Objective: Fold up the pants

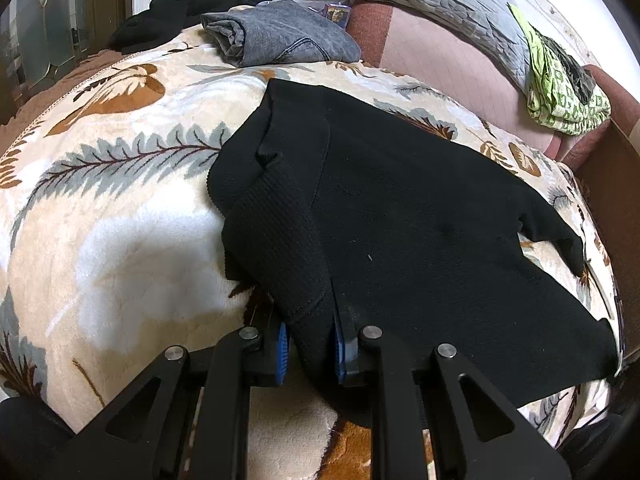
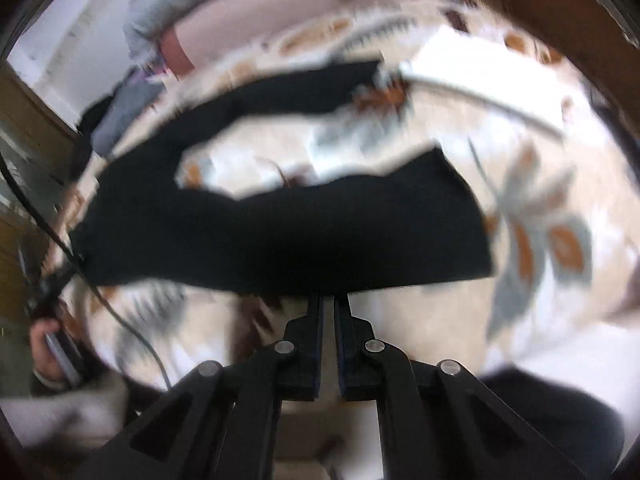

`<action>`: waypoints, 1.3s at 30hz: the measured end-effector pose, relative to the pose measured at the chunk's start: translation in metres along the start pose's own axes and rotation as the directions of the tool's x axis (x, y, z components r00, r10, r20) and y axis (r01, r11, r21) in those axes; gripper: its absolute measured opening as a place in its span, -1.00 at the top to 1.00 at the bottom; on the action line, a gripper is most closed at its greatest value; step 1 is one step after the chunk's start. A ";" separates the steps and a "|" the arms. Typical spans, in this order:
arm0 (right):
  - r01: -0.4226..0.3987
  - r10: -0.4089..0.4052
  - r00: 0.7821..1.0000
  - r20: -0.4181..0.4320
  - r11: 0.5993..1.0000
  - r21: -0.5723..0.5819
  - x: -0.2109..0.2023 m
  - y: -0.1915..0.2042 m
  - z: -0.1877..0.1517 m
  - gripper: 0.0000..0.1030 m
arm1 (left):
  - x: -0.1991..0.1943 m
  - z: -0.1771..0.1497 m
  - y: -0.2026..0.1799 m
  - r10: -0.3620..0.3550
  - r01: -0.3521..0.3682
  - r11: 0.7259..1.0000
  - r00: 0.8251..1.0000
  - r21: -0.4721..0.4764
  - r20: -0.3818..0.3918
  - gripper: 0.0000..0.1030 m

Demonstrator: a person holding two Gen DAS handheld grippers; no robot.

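Home bedroom: bed with leaf-print blanket (image 1: pixel 120 208), pillow (image 1: pixel 432 4).

Black knit pants (image 1: pixel 420 216) sprawl across the leaf-print blanket on the bed, one end bunched and lifted at the near edge, the ribbed waistband (image 1: pixel 276 240) folded over on the left. The fabric runs away to the far right, edges ragged. From the right wrist view, blurred, the pants (image 2: pixel 280 232) show two legs splayed apart, a patch of blanket between them.
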State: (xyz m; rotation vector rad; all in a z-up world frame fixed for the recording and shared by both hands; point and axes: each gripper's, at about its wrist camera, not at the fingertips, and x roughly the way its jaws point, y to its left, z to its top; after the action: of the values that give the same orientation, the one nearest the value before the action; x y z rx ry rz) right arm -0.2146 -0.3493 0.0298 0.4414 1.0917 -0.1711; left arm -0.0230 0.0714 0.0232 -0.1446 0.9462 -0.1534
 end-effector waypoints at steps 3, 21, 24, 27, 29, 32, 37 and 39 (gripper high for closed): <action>0.040 -0.040 0.999 0.012 0.999 0.036 -0.011 -0.017 -0.002 0.65 | 0.000 0.000 -0.001 0.003 -0.003 1.000 1.000 0.003 0.000 0.68; 0.127 -0.121 0.979 0.164 0.991 -0.031 0.022 -0.025 0.081 0.89 | 0.001 -0.001 -0.001 -0.022 0.022 1.000 1.000 -0.009 0.008 0.56; 0.153 -0.146 0.952 0.269 0.988 -0.005 -0.007 -0.027 0.097 0.89 | -0.001 -0.002 -0.003 -0.014 0.014 1.000 1.000 -0.006 0.014 0.56; 0.140 -0.143 0.954 0.264 0.990 0.032 -0.004 -0.038 0.109 0.89 | 0.000 -0.003 -0.003 -0.015 0.015 1.000 1.000 -0.003 0.017 0.55; 0.175 -0.175 0.956 0.235 0.984 0.023 0.016 -0.040 0.115 0.89 | 0.000 -0.004 -0.004 -0.013 0.013 1.000 1.000 0.004 0.019 0.53; 0.227 -0.228 0.964 0.140 0.974 0.020 0.060 -0.043 0.111 0.87 | 0.000 -0.004 -0.006 -0.001 0.000 1.000 1.000 0.020 0.022 0.52; 0.239 -0.243 0.951 0.192 0.970 0.042 0.040 -0.035 0.105 0.58 | -0.007 -0.001 0.000 -0.015 0.015 1.000 1.000 0.011 -0.005 0.33; 0.208 -0.207 0.954 0.218 0.978 0.021 0.025 -0.024 0.104 0.50 | -0.015 0.000 0.004 0.018 -0.018 1.000 1.000 0.011 0.000 0.10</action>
State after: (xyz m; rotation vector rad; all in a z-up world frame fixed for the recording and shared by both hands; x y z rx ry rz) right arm -0.1266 -0.4129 0.0417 0.2970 0.9183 -0.3957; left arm -0.0316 0.0786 0.0347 -0.1253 0.9468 -0.1419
